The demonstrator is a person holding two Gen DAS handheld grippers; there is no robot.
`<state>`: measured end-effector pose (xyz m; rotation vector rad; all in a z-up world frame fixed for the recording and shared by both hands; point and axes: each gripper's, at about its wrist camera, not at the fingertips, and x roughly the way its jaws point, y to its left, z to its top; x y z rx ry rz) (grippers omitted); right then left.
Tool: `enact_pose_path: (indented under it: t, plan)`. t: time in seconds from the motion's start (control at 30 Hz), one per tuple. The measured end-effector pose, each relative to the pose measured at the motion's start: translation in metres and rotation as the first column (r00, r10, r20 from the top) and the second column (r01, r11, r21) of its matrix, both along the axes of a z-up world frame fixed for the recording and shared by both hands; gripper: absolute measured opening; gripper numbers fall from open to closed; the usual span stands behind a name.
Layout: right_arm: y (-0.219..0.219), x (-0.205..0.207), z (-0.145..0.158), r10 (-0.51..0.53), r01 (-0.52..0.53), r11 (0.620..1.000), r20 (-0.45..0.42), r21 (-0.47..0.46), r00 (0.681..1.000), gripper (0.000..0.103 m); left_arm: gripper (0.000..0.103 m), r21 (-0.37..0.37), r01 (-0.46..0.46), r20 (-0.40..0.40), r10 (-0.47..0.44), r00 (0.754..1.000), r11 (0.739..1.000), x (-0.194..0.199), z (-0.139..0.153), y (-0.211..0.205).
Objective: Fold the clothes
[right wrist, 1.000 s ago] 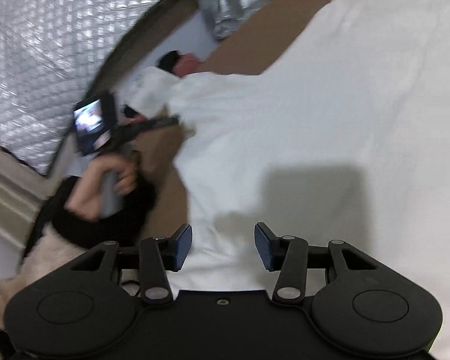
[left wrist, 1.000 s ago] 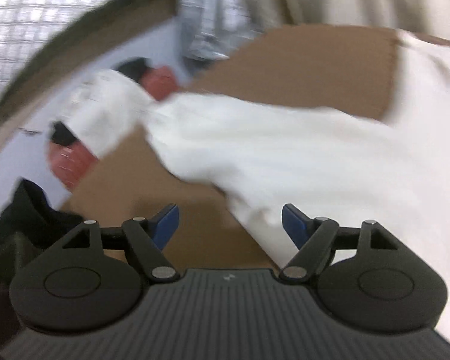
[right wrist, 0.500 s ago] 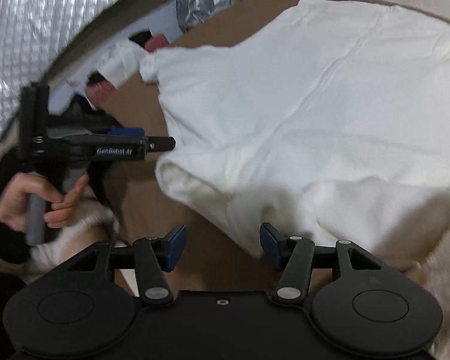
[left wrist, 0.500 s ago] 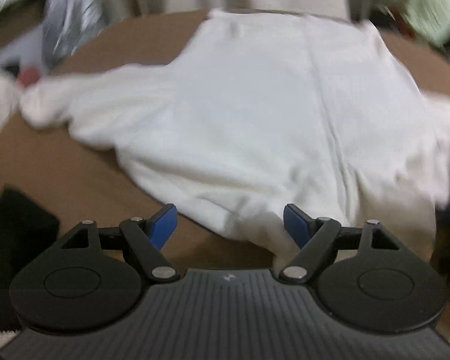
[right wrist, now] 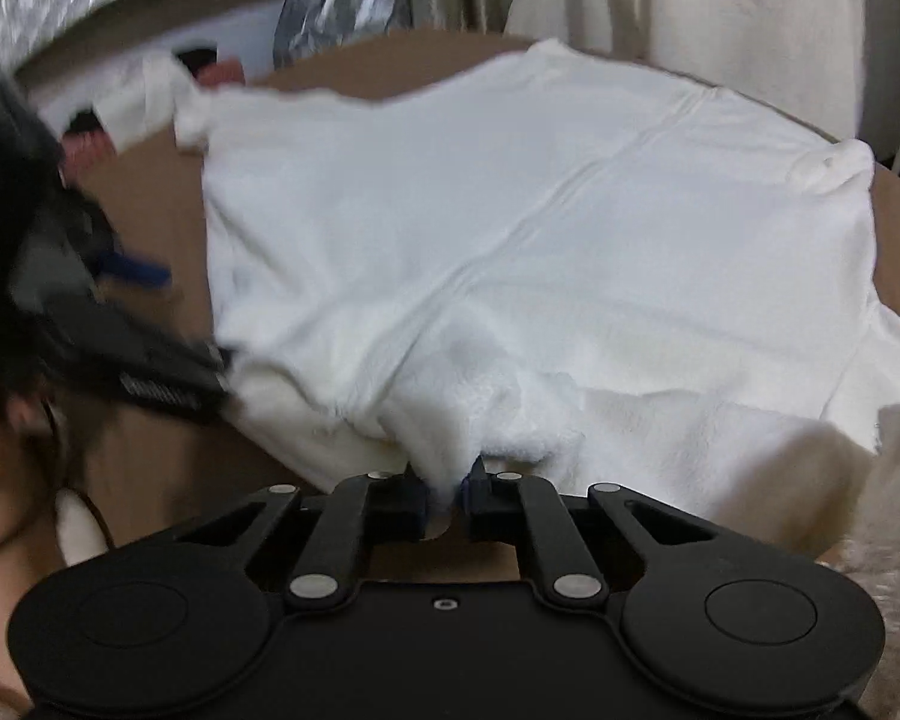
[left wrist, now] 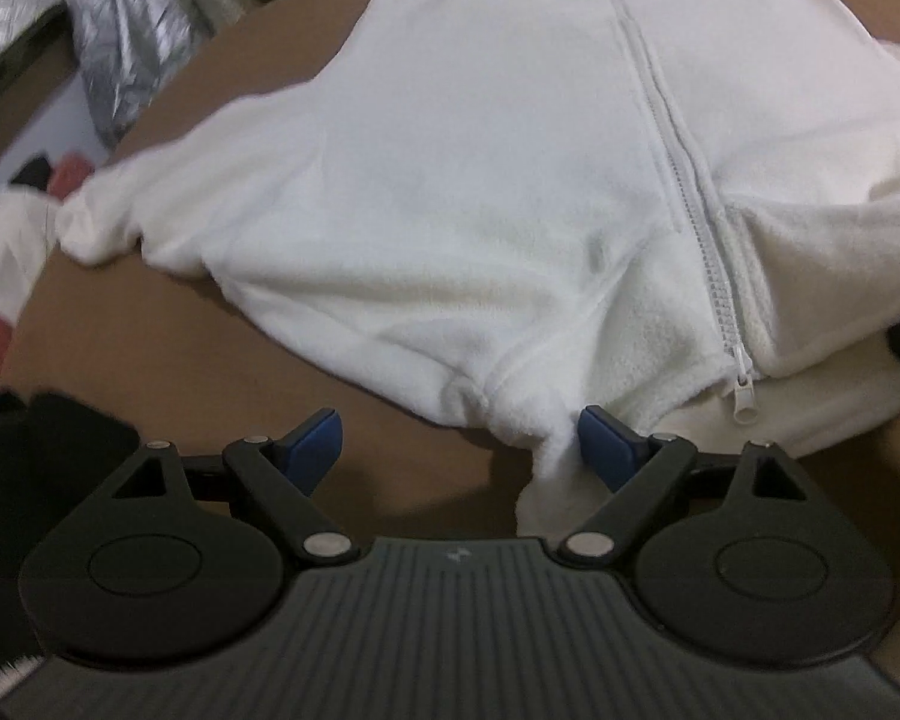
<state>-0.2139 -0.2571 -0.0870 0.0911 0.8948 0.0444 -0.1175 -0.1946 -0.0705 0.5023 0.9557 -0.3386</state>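
A white fleece zip jacket (left wrist: 480,180) lies spread on a brown table (left wrist: 150,348), zipper (left wrist: 696,210) running toward me. My left gripper (left wrist: 459,441) is open at the jacket's near edge, a fold of fleece touching its right finger. In the right wrist view the jacket (right wrist: 510,210) shows its plain side. My right gripper (right wrist: 447,489) is shut on the jacket's near edge. The left gripper (right wrist: 132,354) appears blurred at the left of that view, at the jacket's edge.
Crumpled white and red items (left wrist: 18,222) lie at the table's far left. A silver foil bag (left wrist: 120,30) stands behind the table. A cream fluffy cloth (right wrist: 894,510) sits at the near right. Dark clothing (left wrist: 42,450) is at the left.
My right gripper has closed on the jacket's near edge. My left gripper has swung from the sleeve side round to the jacket's near edge and stays open.
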Motion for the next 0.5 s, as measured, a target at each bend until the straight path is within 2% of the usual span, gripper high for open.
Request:
enact_pose_path:
  t: [0.07,0.13,0.2,0.23,0.27,0.33,0.4,0.47,0.5]
  plan:
    - [-0.001,-0.003,0.009,0.005,-0.005,1.0,0.027,0.006,1.0,0.01,0.089,0.044,0.009,0.029,-0.01,1.0,0.999,-0.003,-0.004,-0.008]
    - [-0.003,-0.004,0.013,0.005,-0.006,1.0,0.034,0.028,0.999,0.01,0.087,0.107,0.031,0.067,-0.038,0.997,0.994,-0.009,-0.01,-0.019]
    - [-0.003,-0.003,0.012,-0.007,0.006,0.999,0.029,0.037,1.0,0.01,0.06,0.114,0.072,0.101,-0.083,0.991,0.991,-0.018,-0.009,-0.024]
    - [-0.005,-0.003,0.012,-0.012,0.011,0.999,0.029,0.035,1.0,0.01,0.025,0.081,0.089,0.105,-0.097,0.99,0.993,-0.023,-0.005,-0.023]
    - [-0.007,-0.003,0.013,-0.014,0.013,0.999,0.033,0.034,0.999,0.01,0.015,0.042,0.084,0.104,-0.088,0.991,0.996,-0.024,-0.001,-0.019]
    - [-0.007,-0.007,0.017,-0.014,0.013,0.999,0.042,0.036,0.999,0.01,0.012,-0.006,0.05,0.128,-0.049,0.991,0.999,-0.025,0.005,-0.011]
    - [-0.011,-0.014,0.019,-0.008,0.005,0.997,0.038,0.073,0.999,0.01,0.011,-0.056,-0.018,0.154,0.026,0.988,0.998,-0.022,0.015,0.001]
    - [-0.014,-0.019,0.016,-0.006,0.004,0.993,0.023,0.117,1.0,0.01,0.0,-0.068,-0.081,0.19,0.092,0.977,0.994,-0.023,0.022,0.011]
    - [-0.016,-0.02,0.012,-0.011,0.01,0.992,0.007,0.129,1.0,0.01,0.0,-0.05,-0.105,0.217,0.113,0.97,0.993,-0.024,0.023,0.014]
